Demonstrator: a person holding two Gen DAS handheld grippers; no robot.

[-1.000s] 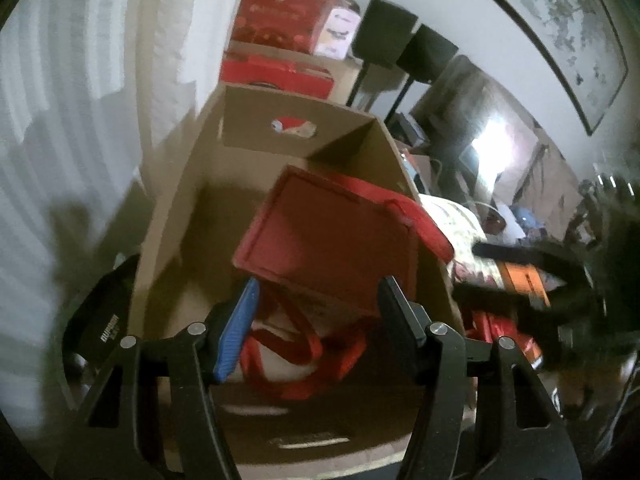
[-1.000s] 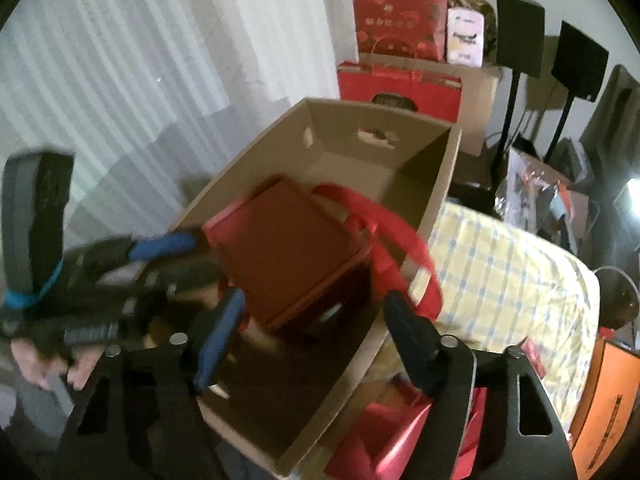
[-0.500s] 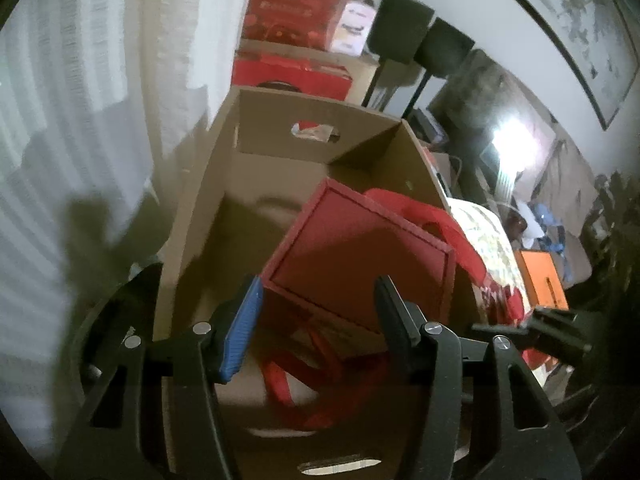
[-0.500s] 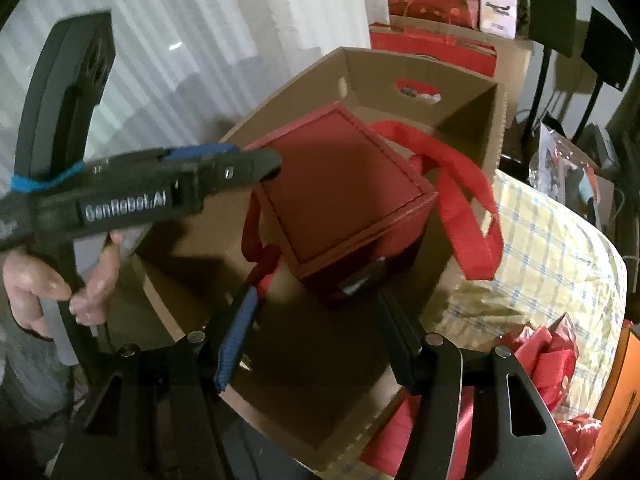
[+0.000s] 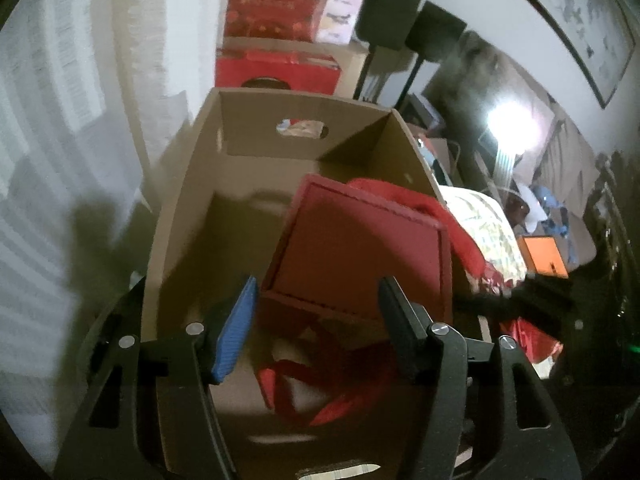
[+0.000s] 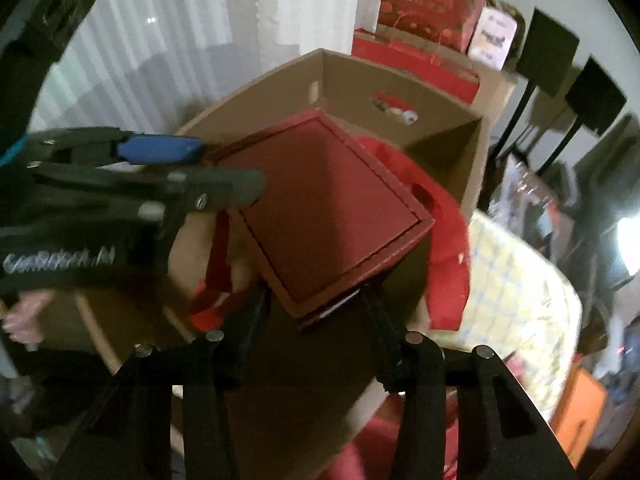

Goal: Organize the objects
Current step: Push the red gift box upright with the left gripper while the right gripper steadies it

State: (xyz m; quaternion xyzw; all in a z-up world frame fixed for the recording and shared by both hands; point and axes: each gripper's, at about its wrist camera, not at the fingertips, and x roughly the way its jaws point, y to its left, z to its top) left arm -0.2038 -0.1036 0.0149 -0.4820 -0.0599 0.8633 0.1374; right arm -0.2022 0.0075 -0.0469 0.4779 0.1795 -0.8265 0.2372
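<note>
Curtained clutter behind, my opening left gripper (image 5: 316,304) and closing right gripper (image 6: 312,300) seemingly pinch the red box (image 6: 324,204); uneven squeeze could tip it off the cardboard carton (image 5: 184,216).

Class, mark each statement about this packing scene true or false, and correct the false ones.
1. The red box is over the open cardboard carton. True.
2. The carton's far wall has a handle cutout. True.
3. The red box's lid is off. False: the lid is on.
4. The pad on the left gripper is green. False: it is blue.
5. The strap by the red box is yellow. False: it is red.
</note>
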